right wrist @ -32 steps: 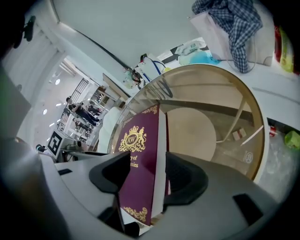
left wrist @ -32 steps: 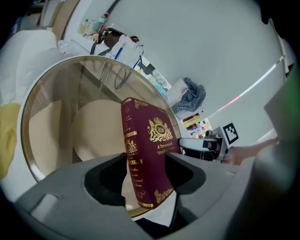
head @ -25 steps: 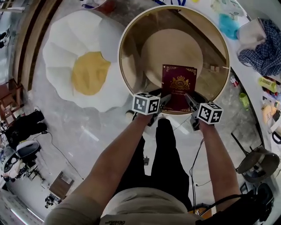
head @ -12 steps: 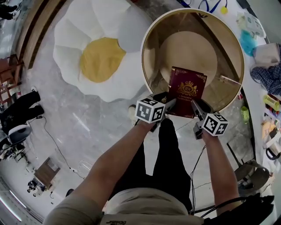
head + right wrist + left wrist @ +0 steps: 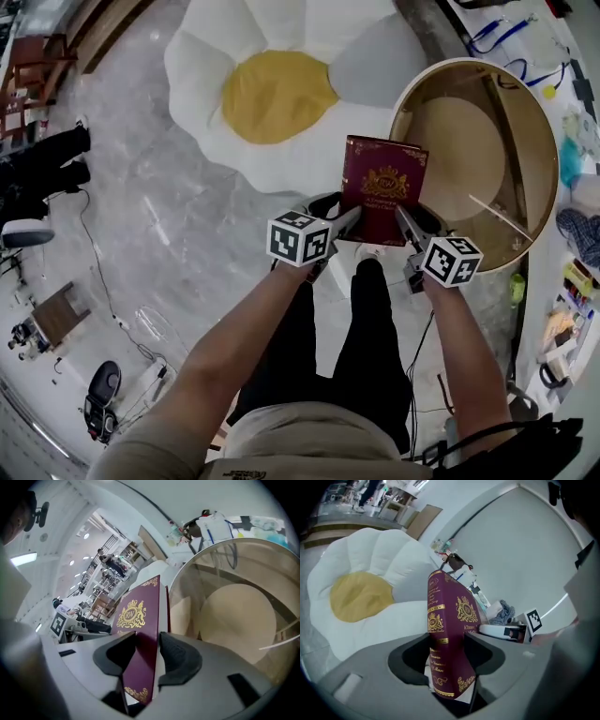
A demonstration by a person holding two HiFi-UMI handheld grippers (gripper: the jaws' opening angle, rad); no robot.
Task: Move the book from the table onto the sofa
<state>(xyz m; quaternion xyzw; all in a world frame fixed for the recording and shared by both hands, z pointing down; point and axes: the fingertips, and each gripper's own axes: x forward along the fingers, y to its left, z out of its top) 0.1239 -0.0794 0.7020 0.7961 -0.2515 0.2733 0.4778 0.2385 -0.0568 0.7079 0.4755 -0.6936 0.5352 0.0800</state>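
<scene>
A maroon book point(image 5: 382, 186) with a gold crest hangs in the air between the round glass-topped table point(image 5: 548, 141) and the white flower-shaped sofa point(image 5: 211, 70) with a yellow centre. My left gripper point(image 5: 349, 218) is shut on its near left corner and my right gripper point(image 5: 401, 218) is shut on its near right corner. In the left gripper view the book point(image 5: 457, 613) stands spine-on between the pads of the left gripper point(image 5: 447, 653), with the sofa point(image 5: 361, 597) beyond. In the right gripper view the right gripper point(image 5: 147, 651) clamps the cover of the book point(image 5: 138, 613), beside the table point(image 5: 234, 616).
The person's dark trouser legs point(image 5: 366, 319) stand on grey marble floor below the book. A cluttered white counter point(image 5: 581, 234) runs down the right edge. Cables and black equipment point(image 5: 42, 169) lie on the floor at the left.
Both grippers have carried the book up off the table and leftward, so it now hangs past the table's rim, close to the sofa.
</scene>
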